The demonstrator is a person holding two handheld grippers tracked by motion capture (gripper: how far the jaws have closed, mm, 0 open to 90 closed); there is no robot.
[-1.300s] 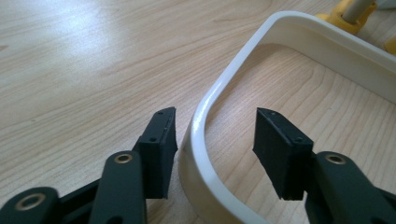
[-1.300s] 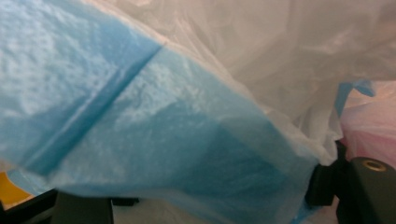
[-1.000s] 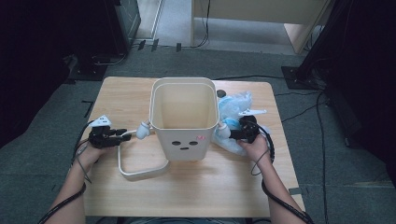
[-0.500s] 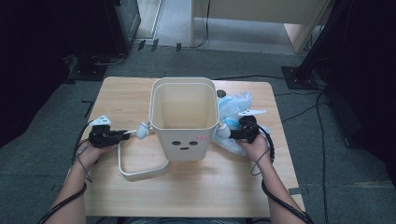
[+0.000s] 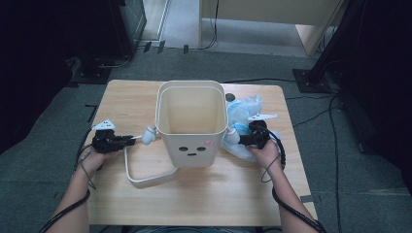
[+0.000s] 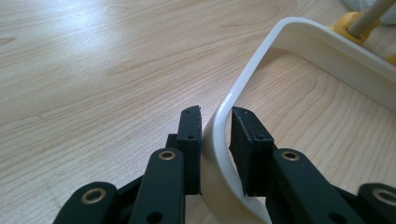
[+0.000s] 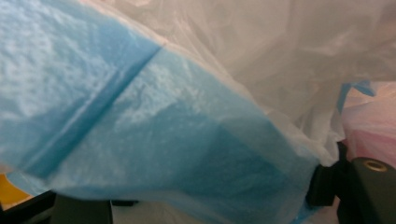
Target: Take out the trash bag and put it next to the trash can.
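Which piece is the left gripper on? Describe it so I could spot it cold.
Start at the cream bin mid-table. Left of it, flat on the wood, lies a cream loop-shaped frame. The left gripper has just closed on its edge; unlike the bin, it is a thin, open band.

No legible text, brand, number or label appears on any item. The only marking is a simple printed face, two dots above a short dash, on the front wall of the cream bin [image 5: 191, 145], beside a small pink mark too blurred to read.

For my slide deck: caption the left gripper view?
Black tongs closing on the cream plastic bin handle above the pale wooden table.
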